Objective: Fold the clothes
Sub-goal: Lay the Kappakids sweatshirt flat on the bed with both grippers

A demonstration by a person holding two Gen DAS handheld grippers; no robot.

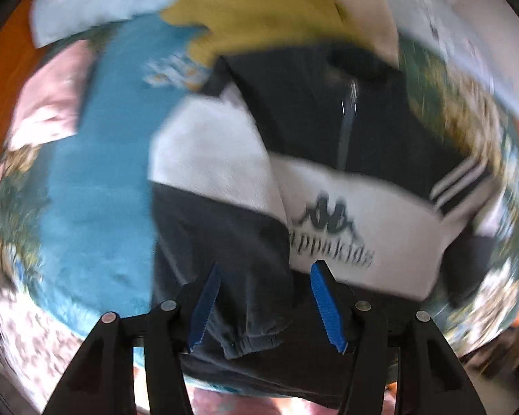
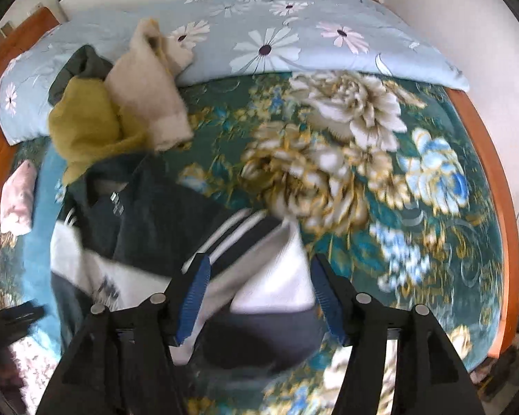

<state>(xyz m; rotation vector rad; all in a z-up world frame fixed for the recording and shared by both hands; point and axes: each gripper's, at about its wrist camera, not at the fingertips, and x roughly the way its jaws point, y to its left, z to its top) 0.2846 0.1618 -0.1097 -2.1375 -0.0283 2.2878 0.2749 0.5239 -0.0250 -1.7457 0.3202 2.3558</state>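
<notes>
On the floral bedspread (image 2: pixel 380 180), left gripper (image 1: pixel 264 307) and right gripper (image 2: pixel 259 297) each spread wide around a sleeve of the black-and-white jacket (image 1: pixel 328 180), gripping nothing.

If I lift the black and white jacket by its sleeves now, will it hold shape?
Probably not: the jacket lies creased and draped on the bedspread, so it should sag. Its zipper may stiffen the front slightly. Looks light.
</notes>
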